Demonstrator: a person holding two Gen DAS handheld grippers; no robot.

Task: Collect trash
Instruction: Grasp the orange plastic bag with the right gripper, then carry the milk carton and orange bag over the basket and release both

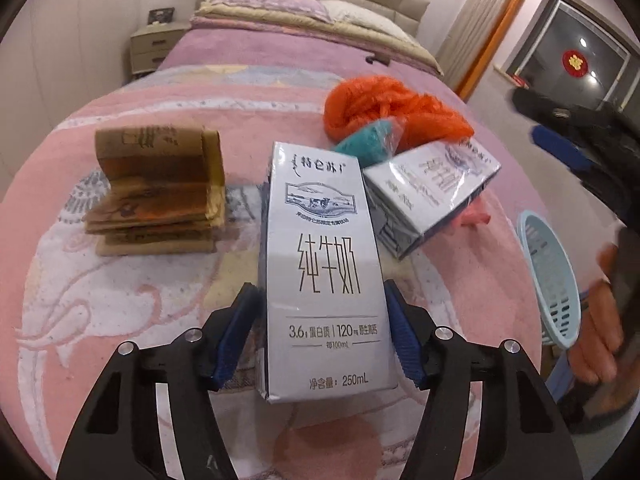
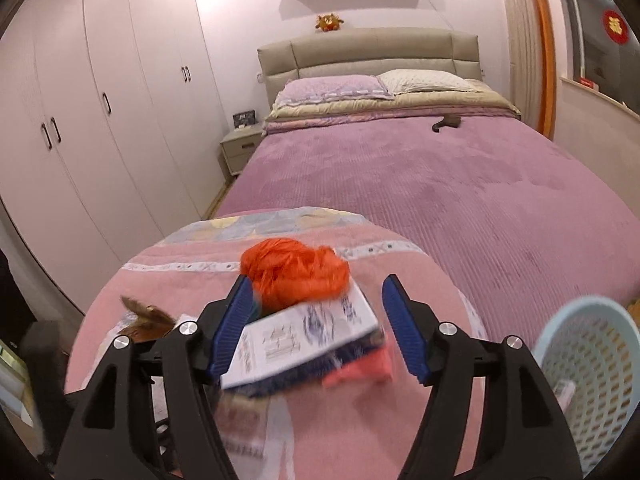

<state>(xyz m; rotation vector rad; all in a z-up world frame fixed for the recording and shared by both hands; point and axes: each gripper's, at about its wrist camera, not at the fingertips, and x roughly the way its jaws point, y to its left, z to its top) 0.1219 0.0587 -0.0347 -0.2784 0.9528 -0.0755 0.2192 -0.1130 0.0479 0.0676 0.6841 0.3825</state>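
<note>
In the left wrist view a white milk carton [image 1: 324,264] lies lengthwise between my left gripper's [image 1: 322,300] blue pads, which sit against its two sides. A second milk carton [image 1: 432,192] lies tilted behind it to the right, by an orange plastic bag [image 1: 392,110] and a teal wrapper [image 1: 362,142]. In the right wrist view my right gripper [image 2: 316,312] is open above the second carton [image 2: 304,344], with the orange bag [image 2: 294,272] just beyond and a pink scrap [image 2: 360,372] beside it. A light blue basket [image 2: 592,364] is at the right.
A stack of folded brown paper [image 1: 160,196] lies on the pink blanket [image 1: 120,300] at the left. The basket [image 1: 550,276] and a hand show at the right edge. Beyond are the purple bed [image 2: 440,184], pillows, a nightstand [image 2: 240,148] and white wardrobes.
</note>
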